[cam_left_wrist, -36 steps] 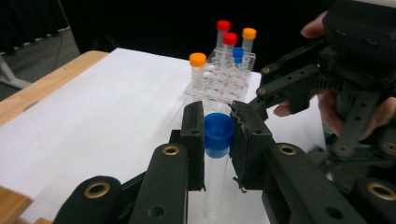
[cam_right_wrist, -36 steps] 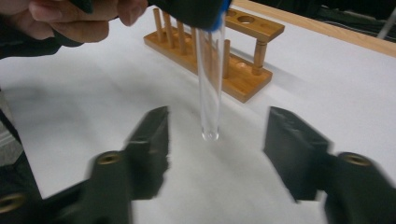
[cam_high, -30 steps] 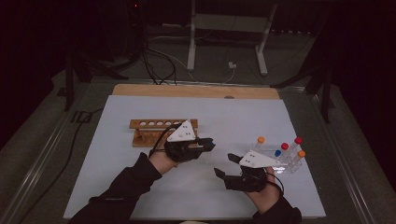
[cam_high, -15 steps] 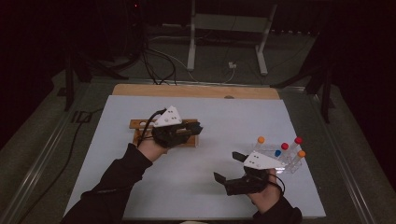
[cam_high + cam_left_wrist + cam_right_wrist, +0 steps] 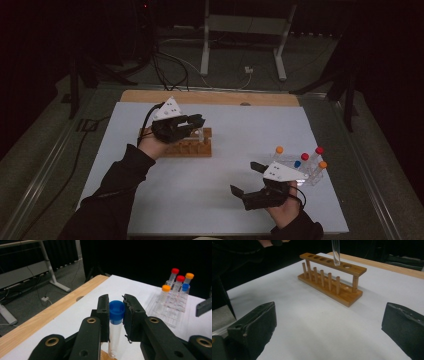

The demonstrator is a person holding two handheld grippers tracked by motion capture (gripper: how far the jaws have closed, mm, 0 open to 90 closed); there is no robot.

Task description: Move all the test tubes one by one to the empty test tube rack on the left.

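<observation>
The blue-capped tube (image 5: 115, 325) stands upright between the jaws of the left tool (image 5: 116, 315), whose pads press on it just below the cap, so this tool is clamped on the tube. In the right gripper view, the tube's clear lower end (image 5: 335, 252) hangs just above the top bar of the wooden rack (image 5: 332, 277), over one of the holes near the end; whether the tip touches the wood I cannot tell. In the high view, the left tool (image 5: 192, 124) sits over the rack (image 5: 192, 147), which lies directly beneath it on the white bench (image 5: 225, 195).

The right tool (image 5: 245, 180) rests low over the bench nearer the person, well apart from the left tool, its jaws spread wide with nothing between them; they have just been opening. Just beyond this tool stands a clear plastic rack (image 5: 300, 167) with capped tubes in orange, red and blue (image 5: 178, 282).
</observation>
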